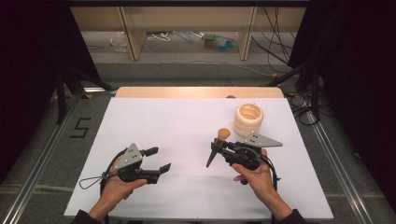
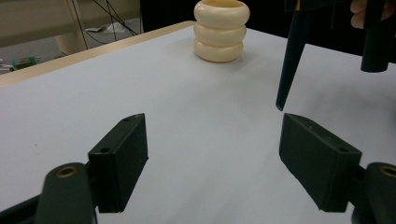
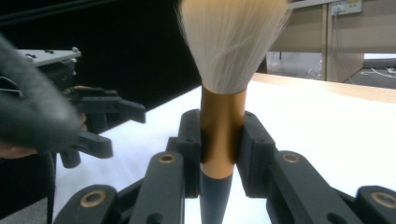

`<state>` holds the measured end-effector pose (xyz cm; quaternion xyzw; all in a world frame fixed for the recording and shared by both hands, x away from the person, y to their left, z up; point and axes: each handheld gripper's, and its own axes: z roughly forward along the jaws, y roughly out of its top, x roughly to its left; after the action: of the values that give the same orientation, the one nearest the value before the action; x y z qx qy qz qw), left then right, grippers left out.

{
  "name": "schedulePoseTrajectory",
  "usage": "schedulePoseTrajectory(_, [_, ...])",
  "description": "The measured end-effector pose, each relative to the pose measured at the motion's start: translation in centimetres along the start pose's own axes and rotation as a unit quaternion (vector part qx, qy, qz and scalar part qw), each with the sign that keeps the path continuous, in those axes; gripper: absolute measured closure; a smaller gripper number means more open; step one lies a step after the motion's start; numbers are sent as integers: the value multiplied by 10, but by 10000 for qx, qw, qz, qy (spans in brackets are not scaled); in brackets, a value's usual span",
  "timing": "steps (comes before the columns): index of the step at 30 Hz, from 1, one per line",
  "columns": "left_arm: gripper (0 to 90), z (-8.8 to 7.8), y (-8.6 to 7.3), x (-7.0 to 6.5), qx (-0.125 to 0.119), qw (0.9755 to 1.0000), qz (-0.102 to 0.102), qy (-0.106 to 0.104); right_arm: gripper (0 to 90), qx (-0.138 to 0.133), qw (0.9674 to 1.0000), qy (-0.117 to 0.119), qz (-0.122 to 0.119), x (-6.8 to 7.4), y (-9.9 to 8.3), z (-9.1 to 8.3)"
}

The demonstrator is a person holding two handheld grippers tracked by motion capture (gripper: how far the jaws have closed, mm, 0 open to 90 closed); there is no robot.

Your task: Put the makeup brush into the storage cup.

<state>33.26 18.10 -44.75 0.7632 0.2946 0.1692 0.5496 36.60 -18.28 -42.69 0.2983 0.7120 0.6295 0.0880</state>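
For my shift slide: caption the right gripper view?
Right gripper clamps a makeup brush by its copper collar, bristles up, above the white table.

White-topped table [image 1: 187,140] — cream ringed holder [image 1: 248,119] upright near its far right corner

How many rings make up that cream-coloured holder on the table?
3 rings, stacked one on another in the cream holder at the table's far right, beyond the brush in the right gripper.

Ring holder [image 1: 248,119] far right on table [image 1: 177,126], brush [image 1: 219,143] just before it
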Motion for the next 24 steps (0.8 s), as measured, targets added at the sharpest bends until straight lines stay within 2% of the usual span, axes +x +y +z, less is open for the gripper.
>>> schedulePoseTrajectory(1, [239, -1, -1, 0, -43, 10000, 17, -8, 739, -117, 9999, 22, -34, -1, 1, 1])
schedulePoseTrajectory(2, [239, -2, -1, 0, -39, 10000, 54, -1, 739, -14, 10000, -5, -78, -2, 2, -1])
schedulePoseTrajectory(3, [237, -3, -2, -1, -62, 10000, 11, 14, 739, -106, 9999, 10, -60, -2, 4, -1])
schedulePoseTrajectory(5, [237, -5, -3, 0, -85, 9999, 23, 70, 739, -98, 9999, -46, -93, -5, 8, -5])
schedulePoseTrajectory(6, [237, -6, -4, 0, -103, 9999, 22, 66, 738, -7, 9999, -58, -148, -7, 10, -7])
schedulePoseTrajectory(7, [237, -7, -5, 1, -103, 9999, 28, 101, 738, -52, 9998, -88, -175, -9, 12, -8])
schedulePoseTrajectory(9, [237, -8, -6, 1, -111, 9999, -16, 120, 739, -86, 9998, -185, -59, -12, 14, -11])
schedulePoseTrajectory(11, [237, -9, -8, 0, -100, 9998, -53, 136, 738, -78, 9995, -295, -101, -18, 17, -14])
schedulePoseTrajectory(12, [237, -9, -9, 0, -88, 9998, -50, 142, 739, 40, 9993, -349, -102, -20, 19, -17])
schedulePoseTrajectory(13, [237, -9, -9, 0, -87, 9998, -35, 159, 739, -20, 9992, -396, -89, -22, 20, -19])
schedulePoseTrajectory(15, [237, -10, -10, 0, -115, 9998, 14, 166, 739, 51, 9989, -464, -102, -26, 24, -23])
schedulePoseTrajectory(21, [234, -15, -10, 4, -177, 9996, -42, 225, 738, 25, 9978, -641, -135, -36, 31, -29])
schedulePoseTrajectory(22, [235, -15, -11, 4, -175, 9995, -83, 256, 739, 114, 9973, -712, -148, -38, 33, -31])
schedulePoseTrajectory(24, [234, -16, -11, 5, -175, 9995, -69, 249, 739, 120, 9969, -757, -184, -41, 37, -32])
